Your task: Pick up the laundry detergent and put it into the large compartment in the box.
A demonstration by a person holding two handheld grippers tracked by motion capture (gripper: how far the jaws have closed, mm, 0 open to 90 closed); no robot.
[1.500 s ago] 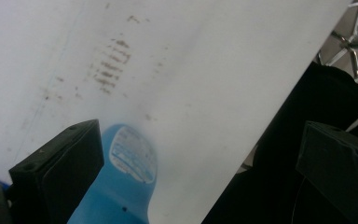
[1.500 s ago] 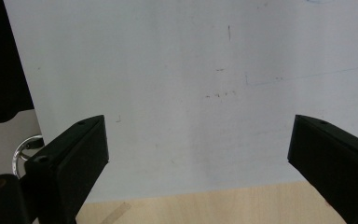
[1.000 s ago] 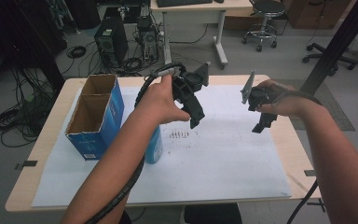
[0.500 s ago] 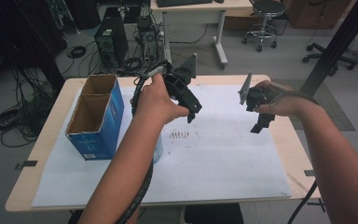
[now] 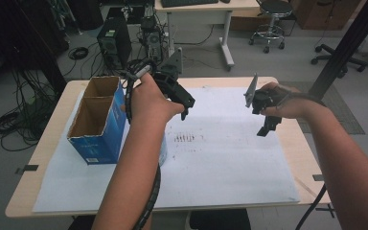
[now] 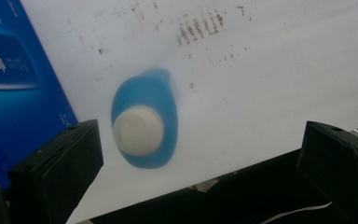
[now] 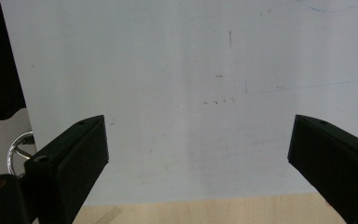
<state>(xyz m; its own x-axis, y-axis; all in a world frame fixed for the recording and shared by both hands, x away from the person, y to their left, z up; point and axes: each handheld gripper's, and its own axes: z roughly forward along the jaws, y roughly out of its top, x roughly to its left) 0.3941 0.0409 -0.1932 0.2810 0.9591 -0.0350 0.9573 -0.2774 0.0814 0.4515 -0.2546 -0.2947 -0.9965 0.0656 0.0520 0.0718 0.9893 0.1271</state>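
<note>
since a second ago the left gripper point(image 5: 186, 108) has lifted and swung up over the blue bottle point(image 6: 144, 123), which stands on the white sheet point(image 5: 230, 158) just beside the blue box point(image 5: 98, 122). its jaws gape wide, empty. the right gripper point(image 5: 267, 127) hangs apart over the desk, jaws wide too. risk: descending off-centre could tip the upright bottle against the box.
</note>
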